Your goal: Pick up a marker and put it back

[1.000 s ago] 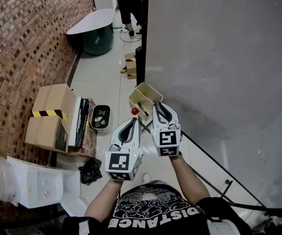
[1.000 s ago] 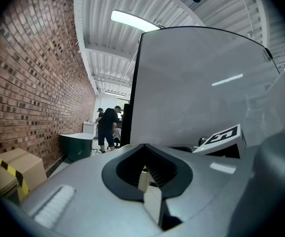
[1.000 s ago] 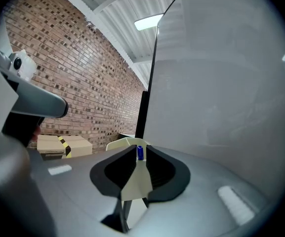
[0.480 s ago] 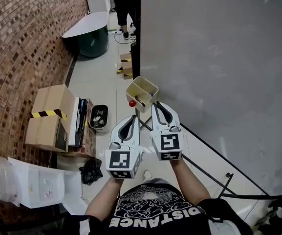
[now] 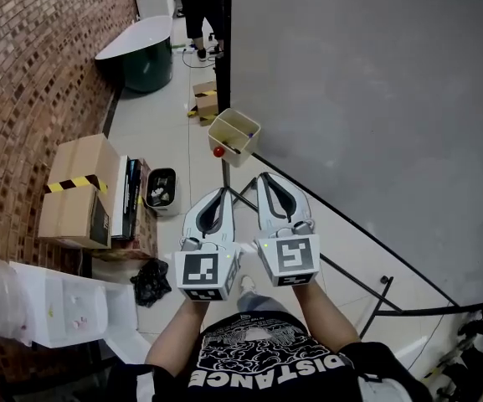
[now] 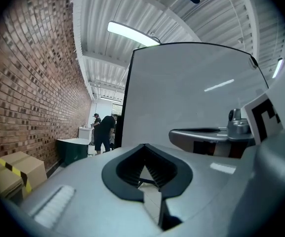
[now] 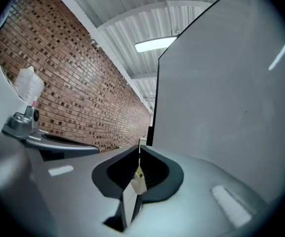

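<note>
A cream marker tray [image 5: 234,135] hangs at the lower edge of the big grey whiteboard [image 5: 367,99]. A red knob [image 5: 218,151] sits at its near corner, and a dark marker [image 5: 233,149] seems to lie inside. Both grippers are held side by side below the tray, apart from it. My left gripper [image 5: 222,193] [image 6: 144,148] is shut with nothing in it. My right gripper [image 5: 265,177] [image 7: 139,151] is shut and empty too, its tip closer to the tray.
Cardboard boxes [image 5: 78,191] and a black bin [image 5: 161,189] stand along the brick wall [image 5: 32,74] at left. A dark green tub [image 5: 136,53] and a standing person [image 5: 195,7] are farther off. Black stand legs [image 5: 375,266] cross the tiled floor.
The grippers have drawn back from the marker tray, which now lies farther up the head view. The right gripper's tip was beside the tray a second ago.
</note>
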`<move>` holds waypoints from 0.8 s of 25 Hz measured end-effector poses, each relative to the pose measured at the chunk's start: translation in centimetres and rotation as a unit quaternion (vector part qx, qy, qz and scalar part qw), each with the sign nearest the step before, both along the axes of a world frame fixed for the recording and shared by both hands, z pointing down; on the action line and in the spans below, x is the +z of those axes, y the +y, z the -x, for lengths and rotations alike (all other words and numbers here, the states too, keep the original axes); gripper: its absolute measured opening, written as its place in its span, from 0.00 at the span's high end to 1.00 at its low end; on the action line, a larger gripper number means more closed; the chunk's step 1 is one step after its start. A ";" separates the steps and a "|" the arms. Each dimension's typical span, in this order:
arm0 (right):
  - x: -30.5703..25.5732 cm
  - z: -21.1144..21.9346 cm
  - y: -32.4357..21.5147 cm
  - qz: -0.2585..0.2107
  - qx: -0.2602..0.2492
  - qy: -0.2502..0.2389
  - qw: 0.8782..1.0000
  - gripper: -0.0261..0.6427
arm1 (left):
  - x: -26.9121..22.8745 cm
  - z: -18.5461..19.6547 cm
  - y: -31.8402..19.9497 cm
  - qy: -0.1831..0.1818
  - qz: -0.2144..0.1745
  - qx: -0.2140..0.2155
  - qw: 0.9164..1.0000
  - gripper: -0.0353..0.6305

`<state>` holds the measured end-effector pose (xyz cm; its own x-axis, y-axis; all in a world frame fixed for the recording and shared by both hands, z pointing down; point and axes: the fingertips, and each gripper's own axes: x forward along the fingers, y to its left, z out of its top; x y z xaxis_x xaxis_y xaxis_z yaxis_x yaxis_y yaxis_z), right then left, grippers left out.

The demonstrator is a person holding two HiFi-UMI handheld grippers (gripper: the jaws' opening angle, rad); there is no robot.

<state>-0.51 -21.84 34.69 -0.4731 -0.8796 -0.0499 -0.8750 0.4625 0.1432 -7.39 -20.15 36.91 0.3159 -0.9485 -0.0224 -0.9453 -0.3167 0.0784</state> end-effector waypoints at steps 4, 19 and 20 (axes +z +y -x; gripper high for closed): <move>-0.4 -0.4 3.1 0.000 0.003 -0.004 1.000 0.96 | -0.2 -0.6 2.3 0.005 -0.003 0.009 1.000 0.94; 0.3 0.1 9.7 0.011 0.000 -0.013 1.000 0.96 | 0.1 -1.7 8.1 -0.007 0.003 0.041 0.999 0.94; 0.3 0.1 9.8 0.011 -0.001 -0.014 1.000 0.96 | 0.0 -1.7 8.3 -0.007 0.003 0.041 0.999 0.94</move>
<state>-0.66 -12.06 34.96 -0.4729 -0.8801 -0.0438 -0.8779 0.4662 0.1093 -5.65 -11.85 36.94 0.3927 -0.9196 -0.0119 -0.9172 -0.3926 0.0674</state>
